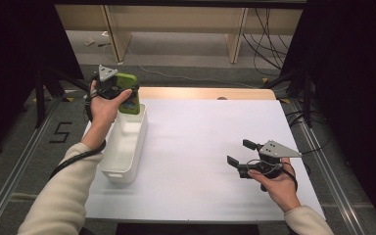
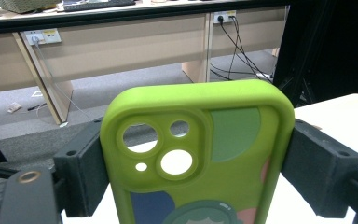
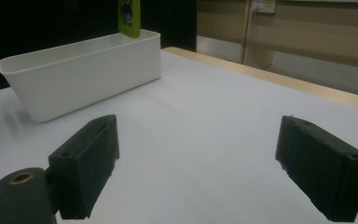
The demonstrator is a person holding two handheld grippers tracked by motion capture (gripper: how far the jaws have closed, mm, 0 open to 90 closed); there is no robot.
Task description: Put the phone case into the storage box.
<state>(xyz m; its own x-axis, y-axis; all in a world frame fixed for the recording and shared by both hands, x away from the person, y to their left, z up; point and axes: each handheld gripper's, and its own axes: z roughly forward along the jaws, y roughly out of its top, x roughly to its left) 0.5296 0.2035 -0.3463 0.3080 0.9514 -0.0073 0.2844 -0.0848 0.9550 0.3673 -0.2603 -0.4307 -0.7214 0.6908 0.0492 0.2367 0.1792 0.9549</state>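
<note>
A lime-green phone case (image 1: 129, 93) with camera cut-outs and a cartoon print is clamped between the jaws of my left gripper (image 1: 119, 91), held above the far end of the white bin (image 1: 123, 169). In the left gripper view the phone case (image 2: 200, 154) stands upright between the two black jaws. In the right gripper view the phone case (image 3: 129, 17) hangs over the rim of the white bin (image 3: 81, 77). My right gripper (image 1: 239, 153) hovers open over the white table at the right, with nothing between its jaws (image 3: 196, 172).
The white sheet (image 1: 200, 147) covers the table, with a wooden strip (image 1: 205, 93) at its far edge. Black stands and cables flank the table. Beyond lie a grey floor and wooden desk legs (image 1: 235, 39).
</note>
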